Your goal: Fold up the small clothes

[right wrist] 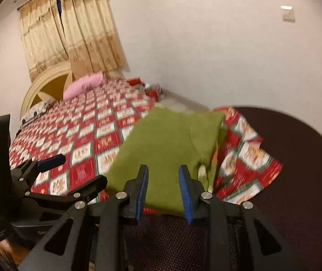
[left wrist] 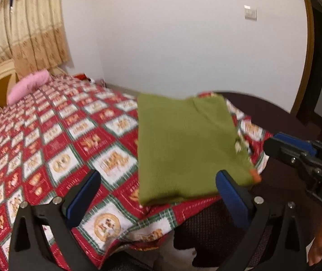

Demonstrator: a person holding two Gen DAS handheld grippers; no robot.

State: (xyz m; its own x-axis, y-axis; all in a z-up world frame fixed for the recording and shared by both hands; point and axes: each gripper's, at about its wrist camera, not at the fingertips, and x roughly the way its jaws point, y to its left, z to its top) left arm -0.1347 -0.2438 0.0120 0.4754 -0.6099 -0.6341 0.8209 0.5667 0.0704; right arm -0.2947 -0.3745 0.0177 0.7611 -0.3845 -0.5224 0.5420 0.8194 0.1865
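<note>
Seen only from the left wrist: an orange tag at the near corner of the green garment (left wrist: 183, 149). Only from the right wrist: full curtains (right wrist: 70, 31). One garment, one pink pillow (left wrist: 28, 85), two grippers. Folded flat, rectangular, lying on the red patterned bedspread (left wrist: 70, 135) near its corner. Left gripper (left wrist: 158, 188) spread wide, holding nothing; right gripper (right wrist: 163, 188) partly parted, empty, just short of the garment's near edge.

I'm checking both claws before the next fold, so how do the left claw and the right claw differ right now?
The left claw stands wide open, while the right claw shows a narrower gap. The left claw sits beside the folded green garment, over the red patterned bedspread; the right claw lines up with the garment's near edge. Both have blue pads and hold nothing.
</note>
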